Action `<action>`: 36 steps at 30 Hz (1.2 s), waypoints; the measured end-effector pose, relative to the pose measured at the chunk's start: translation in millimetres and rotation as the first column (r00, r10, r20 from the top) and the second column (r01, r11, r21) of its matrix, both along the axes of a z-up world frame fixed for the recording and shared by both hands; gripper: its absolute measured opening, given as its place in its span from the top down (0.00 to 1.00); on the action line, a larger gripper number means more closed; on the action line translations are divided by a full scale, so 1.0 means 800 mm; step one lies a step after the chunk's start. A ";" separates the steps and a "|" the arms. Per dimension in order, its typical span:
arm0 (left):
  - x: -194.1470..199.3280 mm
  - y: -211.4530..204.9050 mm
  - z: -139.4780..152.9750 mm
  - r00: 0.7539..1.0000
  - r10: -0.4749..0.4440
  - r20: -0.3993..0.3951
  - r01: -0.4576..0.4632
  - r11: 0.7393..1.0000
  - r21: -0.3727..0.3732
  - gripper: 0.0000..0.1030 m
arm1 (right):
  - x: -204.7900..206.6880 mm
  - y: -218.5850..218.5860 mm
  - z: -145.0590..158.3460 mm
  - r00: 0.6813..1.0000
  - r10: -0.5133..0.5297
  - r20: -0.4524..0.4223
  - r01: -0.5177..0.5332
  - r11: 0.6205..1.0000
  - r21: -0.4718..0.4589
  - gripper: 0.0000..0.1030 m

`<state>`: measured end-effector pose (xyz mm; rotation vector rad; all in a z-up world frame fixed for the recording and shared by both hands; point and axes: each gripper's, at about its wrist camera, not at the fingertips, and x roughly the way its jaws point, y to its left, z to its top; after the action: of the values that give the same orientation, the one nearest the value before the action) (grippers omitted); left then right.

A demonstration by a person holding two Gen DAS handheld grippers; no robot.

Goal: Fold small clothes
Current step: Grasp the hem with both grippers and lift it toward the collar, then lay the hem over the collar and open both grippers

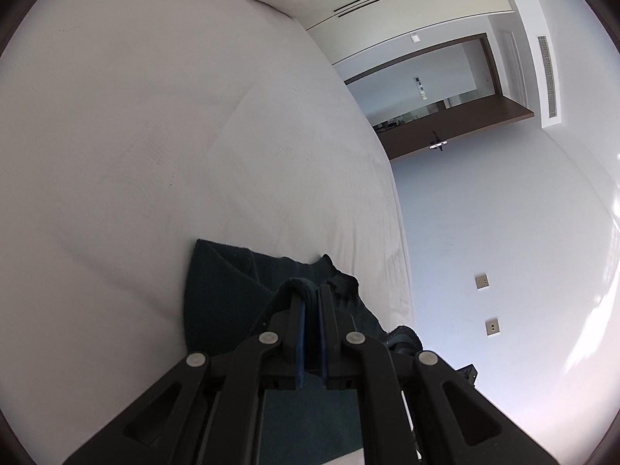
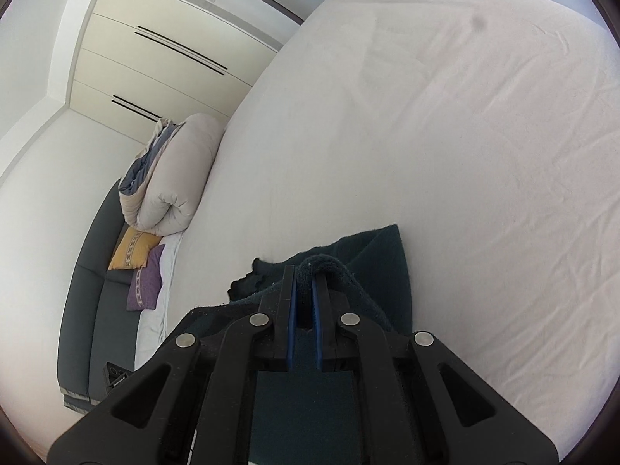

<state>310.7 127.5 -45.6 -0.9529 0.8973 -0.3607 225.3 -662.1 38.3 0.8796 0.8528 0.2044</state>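
2 claws [image 1: 310, 290] [image 2: 306, 271], 1 dark garment [image 1: 224, 283], 2 cushions [image 2: 133, 250], 1 duvet [image 2: 170, 178].

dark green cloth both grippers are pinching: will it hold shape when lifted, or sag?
Likely sags: the dark green cloth already drapes in soft folds from the left gripper and right gripper. Its nubby, terry-like pile probably grips the pads, so slipping seems unlikely. It looks light, bunching easily on the white bedsheet.

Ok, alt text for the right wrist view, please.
The right gripper is shut on a bunched edge of a dark teal garment lying on a white bed sheet. At left, a rolled duvet and yellow and purple cushions sit by a dark headboard.
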 end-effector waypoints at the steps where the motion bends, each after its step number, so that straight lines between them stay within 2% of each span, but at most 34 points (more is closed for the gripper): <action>1: 0.011 0.000 -0.011 1.000 0.008 -0.020 -0.008 1.000 -0.004 0.95 | 0.013 0.000 -0.010 1.000 -0.010 -0.015 0.010 1.000 -0.003 0.94; 4: 0.033 0.001 -0.043 0.996 0.042 -0.073 -0.042 0.999 0.005 0.93 | 0.046 -0.004 -0.041 0.997 -0.045 -0.056 0.045 0.999 0.000 0.93; 5: 0.035 0.005 -0.051 0.993 0.065 -0.094 -0.065 0.998 0.008 0.80 | 0.055 -0.006 -0.051 0.996 -0.055 -0.077 0.056 0.998 0.011 0.93; 6: 0.034 0.011 -0.058 0.991 0.084 -0.107 -0.086 0.996 -0.014 0.60 | 0.060 -0.007 -0.060 0.993 -0.062 -0.102 0.064 0.998 0.011 0.92; 8: 0.022 0.020 -0.063 0.990 0.106 -0.090 -0.110 0.993 -0.049 0.51 | 0.066 -0.004 -0.063 0.994 -0.059 -0.090 0.057 0.998 -0.021 0.83; 9: 0.015 0.019 -0.062 0.991 0.099 -0.088 -0.102 0.994 -0.028 0.50 | 0.065 0.000 -0.059 0.996 -0.055 -0.068 0.052 0.997 -0.055 0.71; 10: 0.008 0.017 -0.060 0.993 0.082 -0.083 -0.083 0.997 -0.006 0.50 | 0.062 0.003 -0.054 0.997 -0.055 -0.048 0.050 0.995 -0.089 0.49; 12: -0.010 0.006 -0.053 0.997 0.042 -0.071 -0.040 0.998 0.041 0.40 | 0.050 0.003 -0.043 0.996 -0.089 -0.027 0.084 0.987 -0.139 0.23; 15: -0.041 -0.012 -0.044 0.999 0.004 -0.047 0.003 0.989 0.146 0.28 | 0.035 -0.005 -0.027 0.995 -0.096 0.002 0.095 0.982 -0.161 0.23; 18: -0.064 -0.028 -0.043 0.999 -0.023 -0.026 0.028 0.970 0.241 0.22 | 0.022 0.006 -0.017 0.999 -0.030 -0.012 0.027 0.974 -0.224 0.24; 21: -0.073 -0.044 -0.050 0.997 -0.074 -0.027 0.078 0.958 0.276 0.22 | 0.004 0.025 -0.018 0.998 0.048 -0.047 -0.061 0.943 -0.328 0.26; 25: -0.080 -0.062 -0.064 0.993 -0.103 -0.057 0.116 0.931 0.346 0.24 | -0.017 0.062 -0.028 0.988 0.116 -0.106 -0.151 0.885 -0.440 0.34; 27: -0.087 -0.065 -0.070 0.991 -0.116 -0.065 0.131 0.928 0.349 0.38 | -0.045 0.063 -0.042 0.982 0.135 -0.131 -0.182 0.860 -0.477 0.40; 29: -0.094 -0.069 -0.074 0.989 -0.131 -0.072 0.148 0.925 0.349 0.52 | -0.063 0.070 -0.048 0.978 0.145 -0.147 -0.200 0.845 -0.497 0.52; 30: -0.098 -0.068 -0.073 0.989 -0.129 -0.070 0.146 0.920 0.365 0.60 | -0.073 0.073 -0.047 0.977 0.150 -0.152 -0.207 0.839 -0.503 0.63; 31: -0.102 -0.067 -0.073 0.990 -0.124 -0.064 0.139 0.916 0.376 0.65 | -0.075 0.076 -0.049 0.977 0.147 -0.154 -0.207 0.834 -0.511 0.70; 33: -0.109 -0.060 -0.073 0.992 -0.108 -0.062 0.123 0.919 0.373 0.79 | -0.076 0.079 -0.049 0.978 0.143 -0.151 -0.202 0.827 -0.524 0.73; 36: -0.118 -0.054 -0.071 0.994 -0.100 -0.051 0.112 0.917 0.382 0.82 | -0.088 0.083 -0.043 0.981 0.133 -0.137 -0.188 0.812 -0.553 0.78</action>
<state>216.1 84.2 -102.2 -0.5493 1.0056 -0.2488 154.8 -596.0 4.1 0.2569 1.0053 0.0481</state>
